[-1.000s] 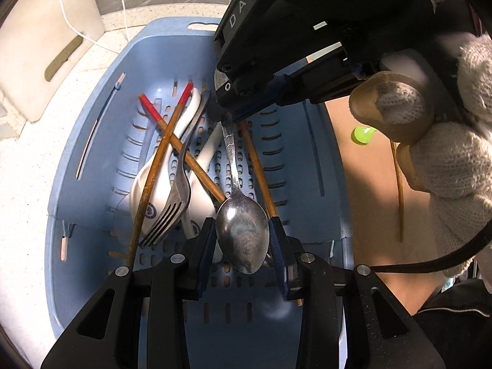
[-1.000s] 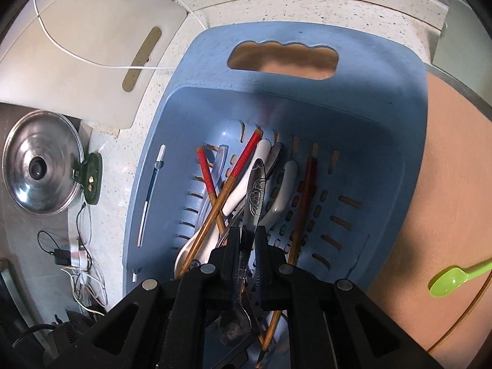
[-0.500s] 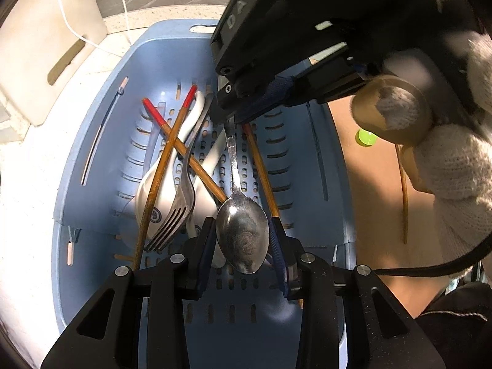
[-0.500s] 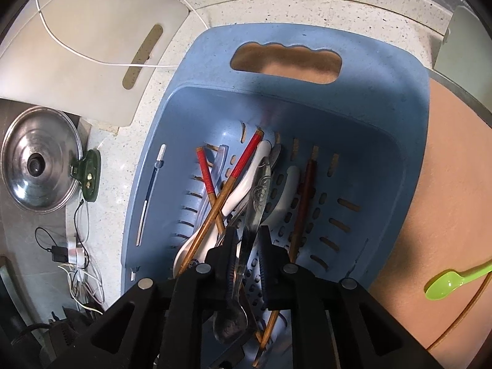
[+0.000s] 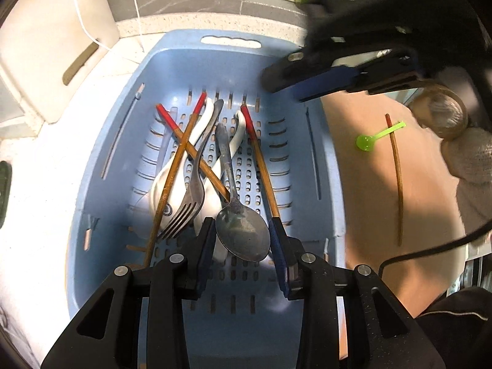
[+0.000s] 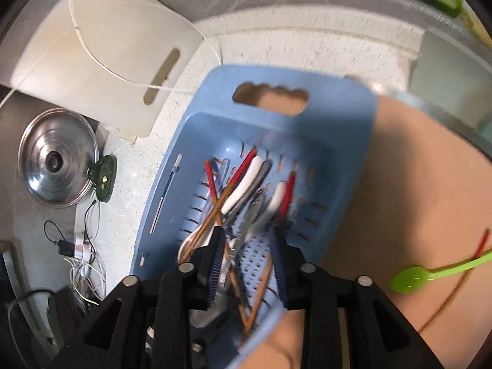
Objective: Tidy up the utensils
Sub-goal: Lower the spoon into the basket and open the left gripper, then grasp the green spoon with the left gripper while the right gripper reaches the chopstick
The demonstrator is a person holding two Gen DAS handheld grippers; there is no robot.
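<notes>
A blue slotted basket [image 5: 172, 70] [image 6: 338, 117] holds red-tipped wooden chopsticks [image 5: 261, 166], white ceramic spoons [image 5: 175, 166], a metal fork [image 5: 190, 196] and a metal spoon [image 5: 243, 233]. My left gripper [image 5: 241, 240] is shut on the metal spoon's bowl, and the handle points away over the pile. My right gripper [image 5: 289, 80] [image 6: 246, 246] hovers above the basket's far right side. Its jaws are opening and grip nothing; in its blurred view the utensils lie below the gap. A green plastic spoon [image 5: 366, 141] [image 6: 412, 276] and one chopstick [image 5: 398, 178] lie on the tan mat.
A white cutting board [image 5: 52, 40] [image 6: 117, 55] with a white cord leans at the back left. A steel pot lid [image 6: 55, 166] and tangled cables [image 6: 83, 246] sit left of the basket. A gloved hand [image 5: 473, 153] holds the right gripper over the tan mat [image 5: 369, 200].
The right gripper let go of the metal spoon's handle, opened, and pulled up and away to the right. The left gripper rose slightly with the spoon's bowl still between its pads.
</notes>
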